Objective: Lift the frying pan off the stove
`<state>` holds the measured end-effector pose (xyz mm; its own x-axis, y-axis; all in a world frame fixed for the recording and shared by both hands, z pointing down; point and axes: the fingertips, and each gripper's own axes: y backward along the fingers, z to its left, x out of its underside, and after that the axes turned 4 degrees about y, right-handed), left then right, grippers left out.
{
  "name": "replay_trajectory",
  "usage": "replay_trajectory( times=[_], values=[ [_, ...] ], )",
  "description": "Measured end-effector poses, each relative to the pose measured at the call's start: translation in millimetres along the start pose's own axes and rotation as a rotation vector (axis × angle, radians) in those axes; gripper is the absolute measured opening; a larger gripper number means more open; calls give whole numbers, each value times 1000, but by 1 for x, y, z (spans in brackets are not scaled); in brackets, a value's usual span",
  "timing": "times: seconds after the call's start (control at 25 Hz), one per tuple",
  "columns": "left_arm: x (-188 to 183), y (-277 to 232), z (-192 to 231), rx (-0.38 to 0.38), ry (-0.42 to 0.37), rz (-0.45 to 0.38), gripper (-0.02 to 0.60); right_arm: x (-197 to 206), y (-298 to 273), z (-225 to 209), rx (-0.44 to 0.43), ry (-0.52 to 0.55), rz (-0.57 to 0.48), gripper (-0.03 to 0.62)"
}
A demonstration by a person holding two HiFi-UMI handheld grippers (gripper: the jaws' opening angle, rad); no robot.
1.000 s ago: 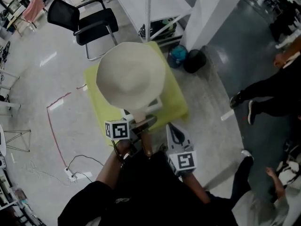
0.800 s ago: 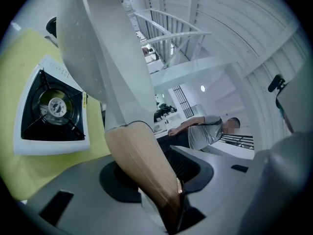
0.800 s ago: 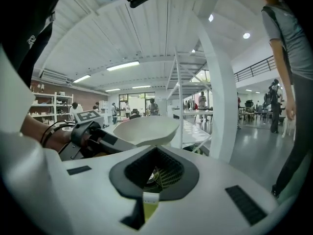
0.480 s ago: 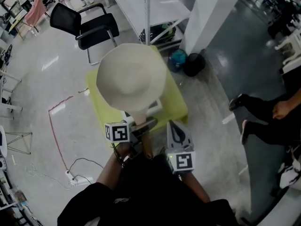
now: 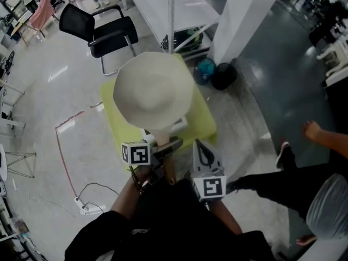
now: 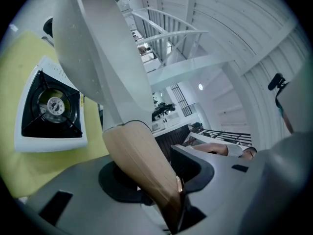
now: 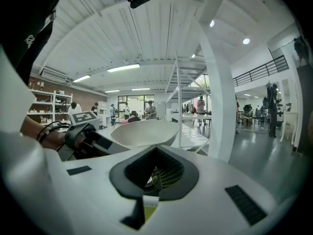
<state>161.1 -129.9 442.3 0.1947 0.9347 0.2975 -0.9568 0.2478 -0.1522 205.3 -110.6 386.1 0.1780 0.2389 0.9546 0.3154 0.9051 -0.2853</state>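
A cream frying pan (image 5: 152, 88) hangs in the air above the white gas stove (image 5: 182, 125), which sits on a yellow table (image 5: 204, 118). My left gripper (image 5: 166, 144) is shut on the pan's wooden handle (image 6: 142, 165); its jaws have just been opening slightly, with the handle still clamped between them. In the left gripper view the pan (image 6: 98, 48) tilts up over the stove's black burner (image 6: 49, 106). My right gripper (image 5: 204, 152) hovers beside the handle, to its right, shut and empty. From the right gripper view the pan (image 7: 144, 132) floats ahead, left of centre.
A black chair (image 5: 100, 26) stands behind the table, with a white shelf rack (image 5: 174, 4) and a white pillar (image 5: 239, 20) beyond. Two dark bags (image 5: 217, 69) lie by the pillar. A person's legs (image 5: 293, 178) cross the floor at right. A cable (image 5: 87, 197) runs at lower left.
The people at the right have walked across the floor. The pan and both grippers hold almost the same place.
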Motion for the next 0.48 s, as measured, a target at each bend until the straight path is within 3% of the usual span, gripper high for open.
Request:
replay_trajectory(
  times=[0.48],
  values=[
    [12, 3, -6, 12, -2, 14, 221, -2, 11, 8, 8, 12, -11, 14]
  ],
)
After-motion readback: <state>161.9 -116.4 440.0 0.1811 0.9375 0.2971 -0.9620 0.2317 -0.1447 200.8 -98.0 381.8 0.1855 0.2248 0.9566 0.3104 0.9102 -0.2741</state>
